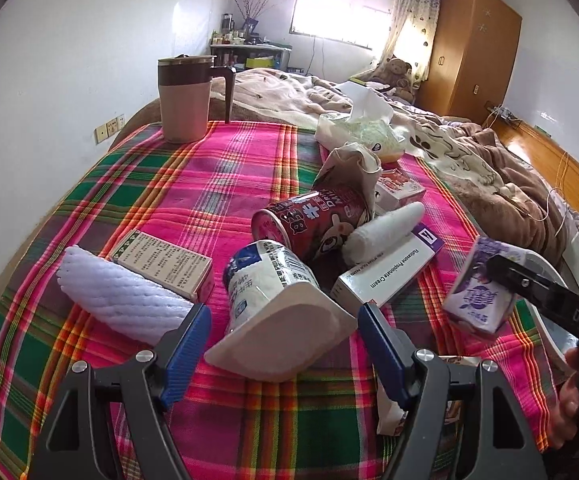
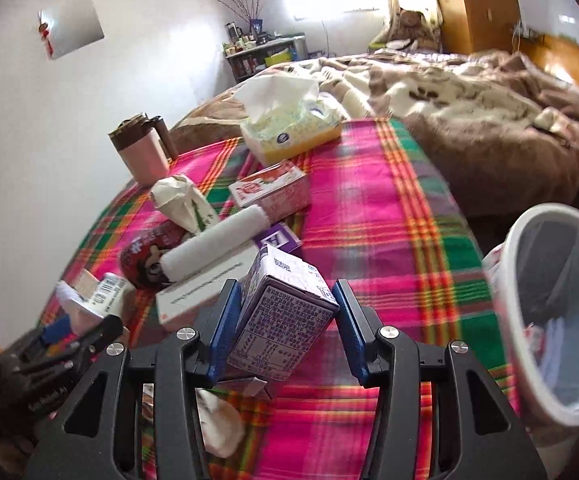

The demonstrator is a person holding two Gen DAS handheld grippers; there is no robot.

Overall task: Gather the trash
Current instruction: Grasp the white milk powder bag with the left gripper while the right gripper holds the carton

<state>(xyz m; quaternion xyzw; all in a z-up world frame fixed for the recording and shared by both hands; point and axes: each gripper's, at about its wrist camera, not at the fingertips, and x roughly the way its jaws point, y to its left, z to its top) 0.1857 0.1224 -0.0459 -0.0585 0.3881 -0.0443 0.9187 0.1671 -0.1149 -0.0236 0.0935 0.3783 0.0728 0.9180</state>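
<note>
Purple carton [image 2: 285,312], lower centre, is being clamped by the right gripper [image 2: 285,320]; left gripper [image 1: 285,344] jaws are being held apart around a white pouch [image 1: 277,312].

purple carton [image 2: 285,312] between right gripper [image 2: 285,320] pads, white bin [image 2: 505,280] beside

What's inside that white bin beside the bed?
The white plastic bin has a clear liner; something pale, blurred, shows through it. Its bottom is hidden by the near wall.
</note>
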